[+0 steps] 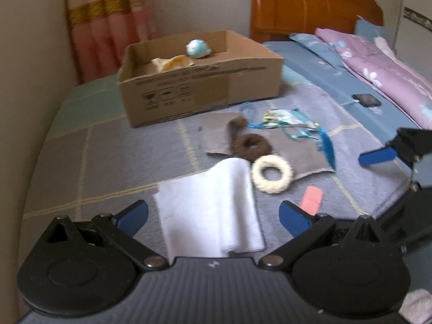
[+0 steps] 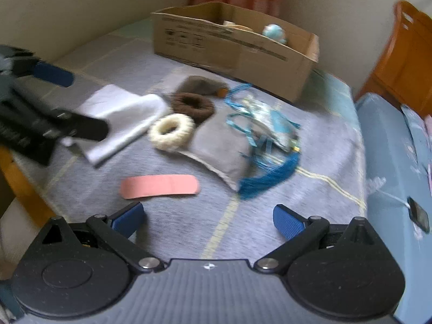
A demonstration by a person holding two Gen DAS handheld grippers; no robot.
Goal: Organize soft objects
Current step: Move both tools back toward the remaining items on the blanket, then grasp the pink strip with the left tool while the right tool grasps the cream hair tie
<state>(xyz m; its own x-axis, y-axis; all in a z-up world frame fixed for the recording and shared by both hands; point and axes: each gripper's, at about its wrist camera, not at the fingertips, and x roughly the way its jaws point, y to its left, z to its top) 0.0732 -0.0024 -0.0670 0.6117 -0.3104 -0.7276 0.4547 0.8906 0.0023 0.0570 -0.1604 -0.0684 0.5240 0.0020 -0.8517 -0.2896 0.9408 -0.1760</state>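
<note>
Soft items lie on a grey bed cover: a folded white cloth (image 1: 210, 210) (image 2: 121, 118), a cream ring (image 1: 272, 173) (image 2: 172, 131), a brown ring (image 1: 251, 147) (image 2: 193, 105), a grey cloth (image 2: 221, 148), a blue ribbon bundle with tassel (image 1: 291, 124) (image 2: 270, 135) and a pink strip (image 1: 312, 199) (image 2: 159, 186). A cardboard box (image 1: 199, 89) (image 2: 235, 51) at the far end holds a pale blue plush (image 1: 198, 48) and a cream item (image 1: 172, 63). My left gripper (image 1: 213, 216) is open, straddling the white cloth's near end. My right gripper (image 2: 209, 216) is open and empty, just short of the pink strip.
A wall runs along the bed's left side with a pink curtain (image 1: 108, 27) behind the box. An orange wooden headboard (image 1: 310, 5) and pillows (image 1: 378, 64) are at the right. A dark phone (image 1: 366, 100) (image 2: 418, 213) lies on the blue sheet.
</note>
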